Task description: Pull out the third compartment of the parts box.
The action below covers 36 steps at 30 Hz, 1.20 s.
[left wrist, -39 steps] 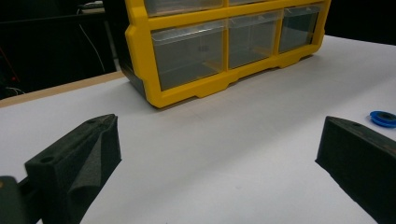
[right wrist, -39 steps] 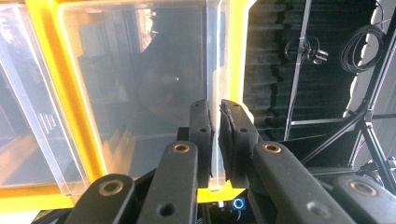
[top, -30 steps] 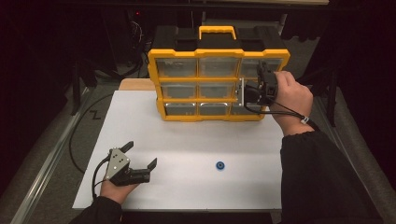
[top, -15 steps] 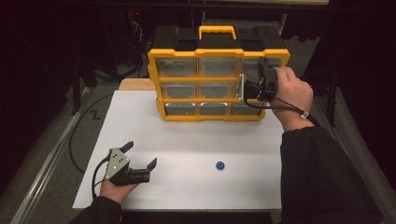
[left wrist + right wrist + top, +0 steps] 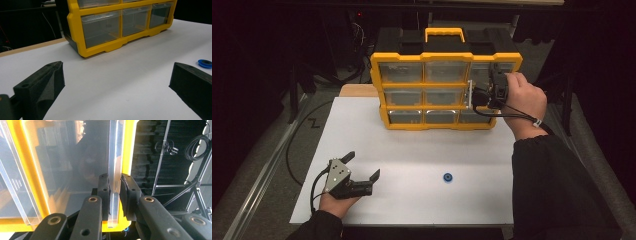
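Observation:
A yellow organiser [image 5: 446, 56] with clear drawers stands at the back of the white table sheet [image 5: 422, 150]. My right gripper [image 5: 478, 96] is at its right column, about middle-row height. In the right gripper view it [image 5: 115, 181] is shut on the clear front lip of a drawer [image 5: 72, 162], one pad on each side. My left gripper [image 5: 362, 165] rests on the sheet at the front left, open and holding nothing; its jaws [image 5: 117, 75] stand wide apart. A small blue ring [image 5: 447, 177] lies on the sheet to its right, also in the left gripper view [image 5: 205, 63].
The organiser has a yellow carry handle [image 5: 444, 33] on top. A strip of wooden table [image 5: 357, 90] shows behind the sheet at the left. A black cable [image 5: 294, 150] loops off the sheet's left edge. Dark stands and cables fill the surroundings.
My right gripper has shifted slightly leftwards at the organiser's right column. The left gripper and the blue ring have not moved.

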Motion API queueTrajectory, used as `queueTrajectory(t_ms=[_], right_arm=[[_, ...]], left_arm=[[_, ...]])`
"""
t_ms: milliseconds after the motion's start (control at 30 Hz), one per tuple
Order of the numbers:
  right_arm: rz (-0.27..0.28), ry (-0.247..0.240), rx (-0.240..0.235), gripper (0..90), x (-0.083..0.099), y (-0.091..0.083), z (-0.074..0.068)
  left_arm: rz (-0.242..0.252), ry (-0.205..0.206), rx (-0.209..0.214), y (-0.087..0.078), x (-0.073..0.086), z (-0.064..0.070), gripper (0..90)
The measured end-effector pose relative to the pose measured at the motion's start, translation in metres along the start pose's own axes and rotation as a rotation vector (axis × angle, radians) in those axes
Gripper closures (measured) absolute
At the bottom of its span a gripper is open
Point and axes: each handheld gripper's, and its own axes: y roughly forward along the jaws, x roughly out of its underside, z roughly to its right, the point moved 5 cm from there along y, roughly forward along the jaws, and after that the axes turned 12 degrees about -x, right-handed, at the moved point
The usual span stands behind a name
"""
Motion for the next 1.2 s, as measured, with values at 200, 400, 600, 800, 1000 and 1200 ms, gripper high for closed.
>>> queueTrajectory(t_ms=[200,400,600,800,1000,1200], right_arm=[[-0.001,-0.001,-0.005,81.3,0.0,-0.003,0.0],[-0.005,-0.008,-0.011,81.3,0.0,-0.008,0.0],[-0.005,-0.009,-0.009,81.2,0.001,-0.016,-0.002],[0.004,-0.006,-0.01,81.2,0.003,-0.025,-0.003],[0.011,-0.004,-0.008,81.2,0.006,-0.033,-0.005],[0.008,0.001,-0.015,81.2,0.006,-0.04,-0.005]], left_arm=[[0.001,-0.002,0.0,0.0,0.0,-0.001,0.3],[0.008,-0.007,-0.004,-0.002,-0.001,-0.001,0.4],[0.016,-0.015,-0.004,-0.002,-0.002,-0.002,0.4],[0.019,-0.014,-0.001,-0.002,-0.003,-0.002,0.3],[0.02,-0.013,-0.002,-0.003,-0.003,-0.002,0.4],[0.02,-0.013,-0.001,-0.002,-0.003,-0.001,0.3]])
